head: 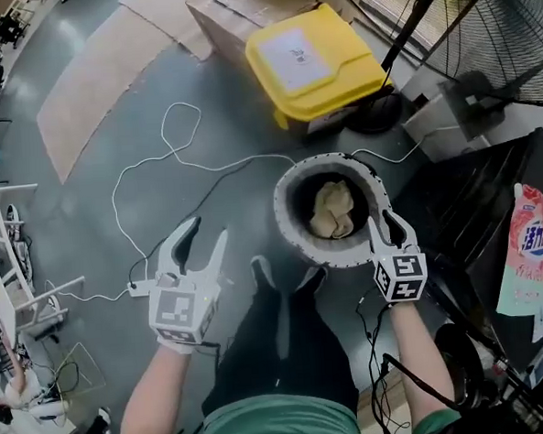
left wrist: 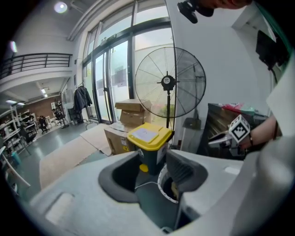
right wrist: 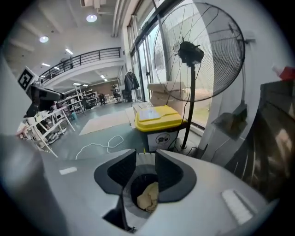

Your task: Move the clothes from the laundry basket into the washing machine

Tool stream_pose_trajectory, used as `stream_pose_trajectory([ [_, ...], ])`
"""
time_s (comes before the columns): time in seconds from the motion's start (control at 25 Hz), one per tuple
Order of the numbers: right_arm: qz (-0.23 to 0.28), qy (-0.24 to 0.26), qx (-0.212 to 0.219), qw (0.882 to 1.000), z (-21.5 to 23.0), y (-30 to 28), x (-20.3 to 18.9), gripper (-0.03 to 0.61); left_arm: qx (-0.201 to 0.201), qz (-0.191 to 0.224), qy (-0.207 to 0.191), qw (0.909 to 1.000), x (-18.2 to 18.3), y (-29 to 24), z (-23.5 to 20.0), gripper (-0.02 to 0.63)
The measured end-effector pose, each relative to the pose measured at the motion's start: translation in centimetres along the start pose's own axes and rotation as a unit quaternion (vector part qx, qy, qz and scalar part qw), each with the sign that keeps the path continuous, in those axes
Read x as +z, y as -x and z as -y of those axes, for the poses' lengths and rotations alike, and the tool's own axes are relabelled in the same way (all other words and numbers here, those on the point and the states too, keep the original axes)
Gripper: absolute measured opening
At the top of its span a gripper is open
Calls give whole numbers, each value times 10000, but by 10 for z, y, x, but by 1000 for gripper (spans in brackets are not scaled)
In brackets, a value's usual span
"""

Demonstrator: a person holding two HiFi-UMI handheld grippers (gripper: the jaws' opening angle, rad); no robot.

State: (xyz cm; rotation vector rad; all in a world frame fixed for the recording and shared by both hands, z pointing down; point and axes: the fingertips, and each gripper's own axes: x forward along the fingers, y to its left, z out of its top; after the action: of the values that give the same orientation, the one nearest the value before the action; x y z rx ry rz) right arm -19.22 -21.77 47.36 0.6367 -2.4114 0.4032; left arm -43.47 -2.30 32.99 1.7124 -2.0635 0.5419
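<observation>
A round grey laundry basket [head: 288, 227] stands on the floor with a beige cloth [head: 331, 208] crumpled inside. My left gripper [head: 206, 230] hovers over the floor left of the basket, jaws wide open and empty; in the left gripper view [left wrist: 154, 170] the basket's rim [left wrist: 164, 188] shows between them. My right gripper [head: 386, 218] hangs over the basket's right rim. Its jaws stand a narrow gap apart with nothing between them, and in the right gripper view [right wrist: 145, 161] the cloth [right wrist: 148, 196] lies below them. A dark machine [head: 477, 199] stands to the right.
A yellow-lidded bin [head: 312, 62] and cardboard boxes stand behind the basket. A large pedestal fan [head: 508, 32] is at the back right. A white cable [head: 167, 158] loops across the floor to the left. A pink detergent bag [head: 529, 251] lies on the machine.
</observation>
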Motion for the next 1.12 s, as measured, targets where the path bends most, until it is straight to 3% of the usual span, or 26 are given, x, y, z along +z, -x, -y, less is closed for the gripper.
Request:
stream_pose_trajectory([
  [0.16, -904, -64, 324, 9954, 4, -45, -78, 129, -250, -317, 116, 9991, -46, -36, 5, 186],
  [0.28, -1299, 82, 355, 9909, 11, -67, -121, 130, -420, -459, 127, 9980, -71, -59, 8, 186],
  [0.76, -1735, 317, 449, 9833, 25, -196, -201, 154, -433, -790, 457, 9949, -166, -143, -27, 186],
  [1.12, -2595, 1316, 924, 9523, 16, -289, -307, 207, -503, -863, 729, 9923, -247, -186, -27, 186],
])
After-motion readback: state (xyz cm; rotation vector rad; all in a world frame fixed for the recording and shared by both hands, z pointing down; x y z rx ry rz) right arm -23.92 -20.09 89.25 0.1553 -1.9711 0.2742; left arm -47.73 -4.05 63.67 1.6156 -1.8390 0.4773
